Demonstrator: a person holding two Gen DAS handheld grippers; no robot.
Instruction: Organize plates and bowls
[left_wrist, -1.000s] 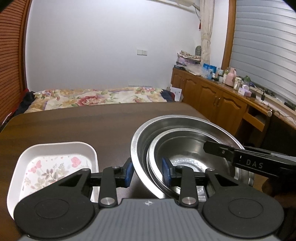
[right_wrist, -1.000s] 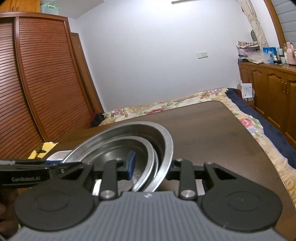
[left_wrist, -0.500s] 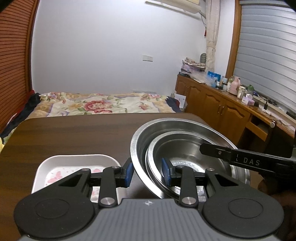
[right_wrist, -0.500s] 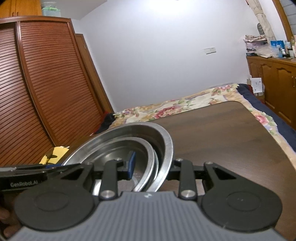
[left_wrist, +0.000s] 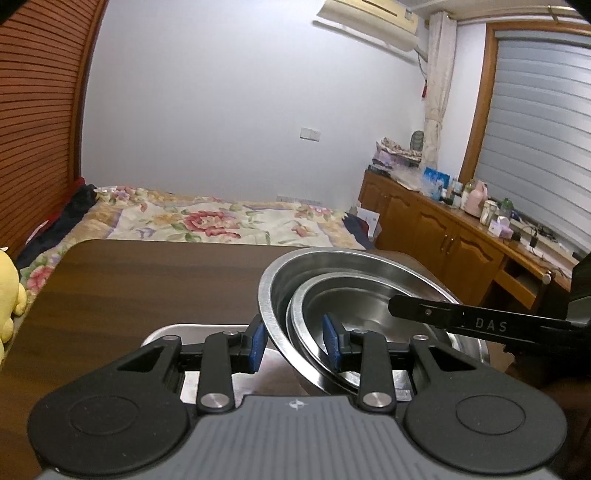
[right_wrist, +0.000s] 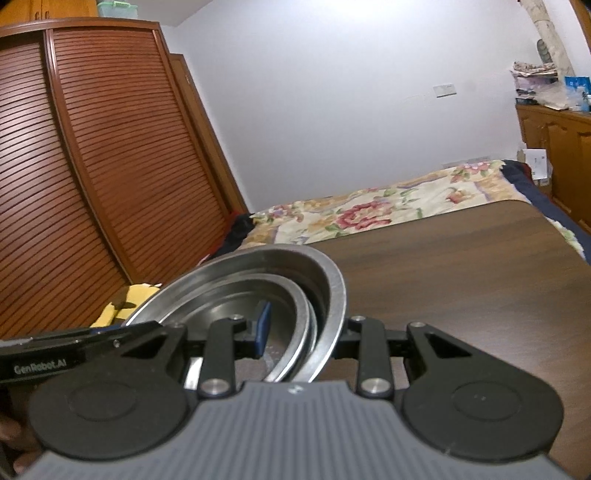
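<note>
Two nested steel bowls are held tilted above the dark wooden table (left_wrist: 147, 280). The large bowl (left_wrist: 354, 264) carries the smaller bowl (left_wrist: 362, 306) inside it. My left gripper (left_wrist: 293, 347) is shut on both rims at their left side, one blue pad outside and one inside. At the opposite side, my right gripper (right_wrist: 303, 332) is shut on the large bowl (right_wrist: 258, 264) and small bowl (right_wrist: 221, 306); its outer finger is hidden behind the rim. A white tray (left_wrist: 207, 328) lies just under the left gripper, mostly hidden.
A yellow plush toy (left_wrist: 9, 291) sits at the table's left edge. Beyond the table's far edge is a bed with a floral cover (left_wrist: 207, 218). A slatted wardrobe (right_wrist: 92, 166) stands to the left and wooden cabinets (left_wrist: 443, 236) to the right.
Both grippers have carried the nested bowls up and leftward. The white tray, earlier at the left, now lies under the left gripper. More of the room shows above the table.
</note>
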